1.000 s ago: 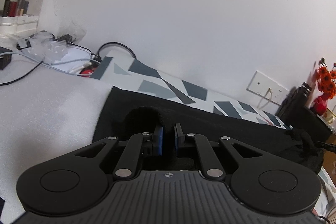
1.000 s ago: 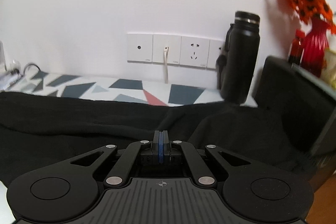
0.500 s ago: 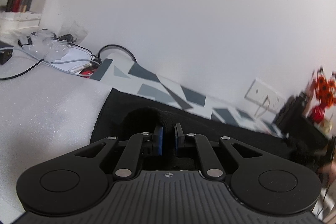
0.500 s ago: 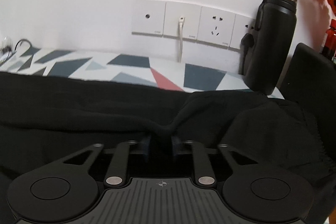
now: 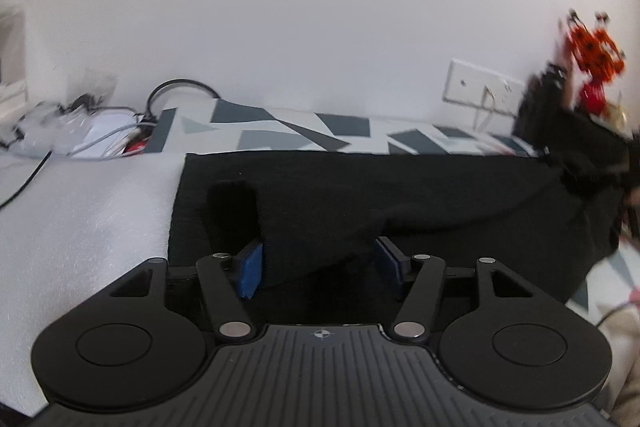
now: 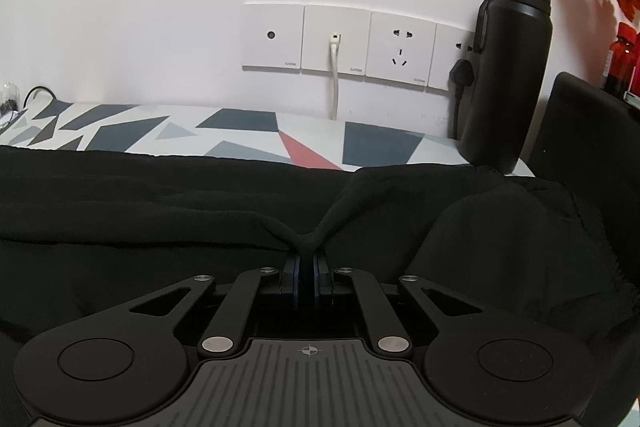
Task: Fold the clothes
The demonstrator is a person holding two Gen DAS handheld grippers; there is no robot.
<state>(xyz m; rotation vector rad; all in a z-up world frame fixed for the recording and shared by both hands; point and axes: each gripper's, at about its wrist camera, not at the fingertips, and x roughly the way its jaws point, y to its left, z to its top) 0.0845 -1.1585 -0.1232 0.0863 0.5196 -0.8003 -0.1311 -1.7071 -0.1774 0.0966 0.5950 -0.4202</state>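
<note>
You have a black garment point(image 6: 160, 211) of soft, matt knit cloth in front of you, and it soaks up the light without any sheen. Your left gripper point(image 5: 318, 263) is matt black plastic with ribbed housing, small bright metal pins at the joints and blue rubbery pads point(image 5: 250, 273). The right gripper point(image 6: 306, 277) has the same finish. The white sheet point(image 5: 80, 211) beside the garment looks like grainy foam. The patterned table cover point(image 6: 240, 131) looks smooth. The black bottle point(image 6: 508, 75) has a satin coat with a shiny metal ring, and the wall sockets point(image 6: 340, 43) are glossy white plastic.
</note>
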